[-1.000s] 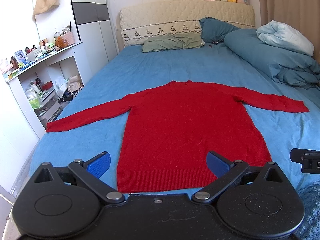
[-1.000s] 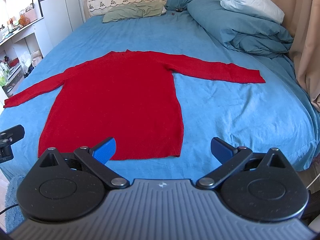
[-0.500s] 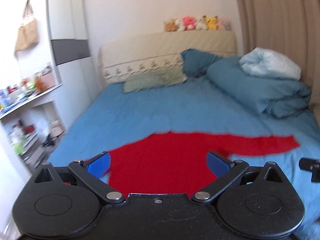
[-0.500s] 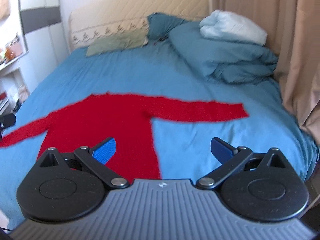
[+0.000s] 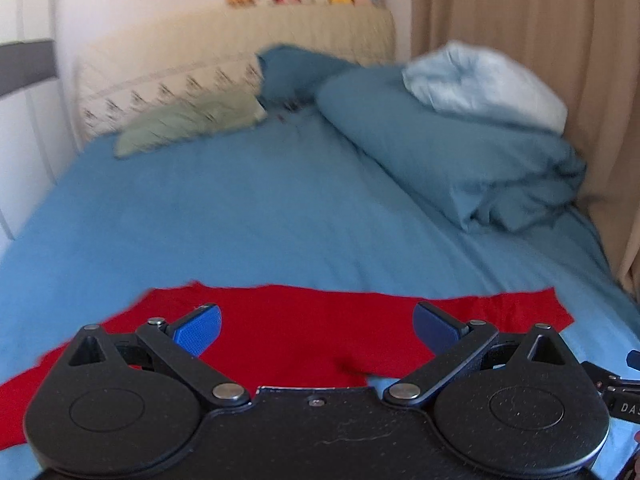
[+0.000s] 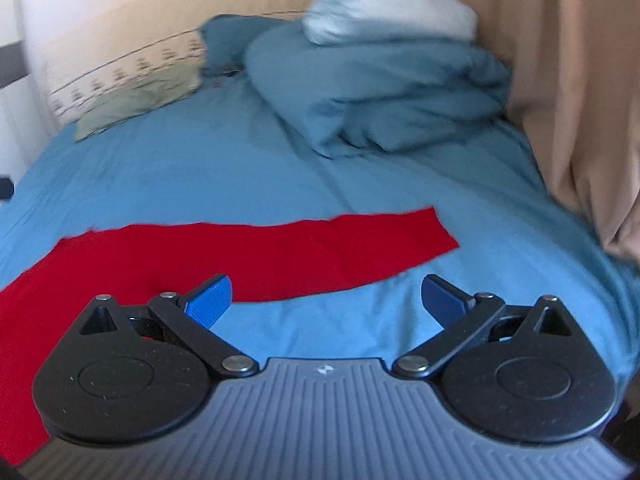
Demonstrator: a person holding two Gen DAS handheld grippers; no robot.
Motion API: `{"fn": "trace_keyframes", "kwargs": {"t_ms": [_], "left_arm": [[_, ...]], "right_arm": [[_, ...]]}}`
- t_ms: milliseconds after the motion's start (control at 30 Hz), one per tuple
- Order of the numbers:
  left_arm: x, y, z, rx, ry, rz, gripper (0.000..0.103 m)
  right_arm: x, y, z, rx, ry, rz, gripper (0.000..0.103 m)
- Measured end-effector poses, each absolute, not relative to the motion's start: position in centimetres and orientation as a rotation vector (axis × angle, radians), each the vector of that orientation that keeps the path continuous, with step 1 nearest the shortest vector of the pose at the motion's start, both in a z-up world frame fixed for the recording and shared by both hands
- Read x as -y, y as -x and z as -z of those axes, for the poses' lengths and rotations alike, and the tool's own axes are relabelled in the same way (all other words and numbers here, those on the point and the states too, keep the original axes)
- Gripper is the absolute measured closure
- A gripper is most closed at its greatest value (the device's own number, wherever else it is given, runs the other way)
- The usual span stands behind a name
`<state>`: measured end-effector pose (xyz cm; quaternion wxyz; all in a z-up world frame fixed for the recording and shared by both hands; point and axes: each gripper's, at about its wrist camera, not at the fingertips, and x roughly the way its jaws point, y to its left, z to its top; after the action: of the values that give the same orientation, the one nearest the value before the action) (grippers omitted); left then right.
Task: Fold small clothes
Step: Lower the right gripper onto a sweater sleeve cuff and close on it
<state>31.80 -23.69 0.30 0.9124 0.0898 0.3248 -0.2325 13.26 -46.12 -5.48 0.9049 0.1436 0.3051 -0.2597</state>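
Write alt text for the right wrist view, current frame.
An open right gripper hovers above a red sweater lying flat on a blue bed sheet, one sleeve stretched toward the right. Behind it, a bunched blue duvet with a pale pillow on top sits beside beige curtains; the frame is motion-blurred.

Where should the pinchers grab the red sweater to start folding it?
Probably the right sleeve's cuff end. The red sweater lies flat on the blue sheet with that sleeve stretched sideways, its end free. The open right gripper could approach from above, pinching the cuff's edge.
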Motion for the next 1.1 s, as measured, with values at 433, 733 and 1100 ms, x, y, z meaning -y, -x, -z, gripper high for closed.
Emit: {"fn": "trace_keyframes", "kwargs": {"t_ms": [433, 733, 1100], "left_arm": [[32.9, -42.5, 14.4, -0.933, -0.227, 0.469, 0.000], [35.2, -44.7, 18.2, -1.045, -0.264, 0.428, 0.000], [32.6, -44.6, 15.3, -1.010, -0.173, 0.415, 0.003]], "right_arm": [[56.8, -20.2, 19.1, -0.614, -0.496, 0.728, 0.006], [60.6, -22.1, 21.9, -0.550, -0.605, 0.853, 0.048], [60.5, -23.6, 18.0, -0.526, -0.568, 0.853, 0.081]]}}
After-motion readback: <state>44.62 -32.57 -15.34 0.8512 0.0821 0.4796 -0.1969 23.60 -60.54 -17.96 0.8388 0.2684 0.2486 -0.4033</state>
